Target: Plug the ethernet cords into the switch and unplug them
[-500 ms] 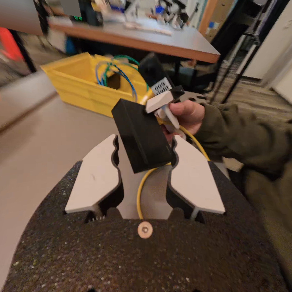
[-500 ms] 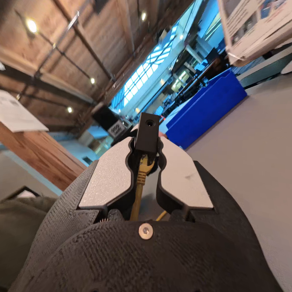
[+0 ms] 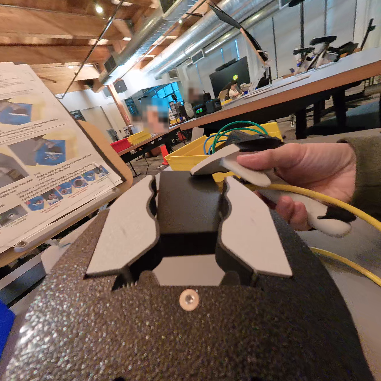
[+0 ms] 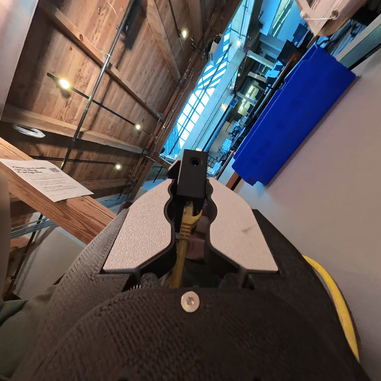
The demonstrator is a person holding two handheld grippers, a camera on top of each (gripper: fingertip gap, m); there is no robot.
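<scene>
Both grippers met on one black switch: the left gripper clamped its body, the right gripper closed around its port end, where the yellow ethernet cord sat plugged, above the worktop. Unplugging would go best by depressing the latch and pulling straight.

- Bright, even light indoors; small ceiling spotlights glare at the right wrist view's upper left.
- Wide-angle bending at edges; the distant background is soft.
</scene>
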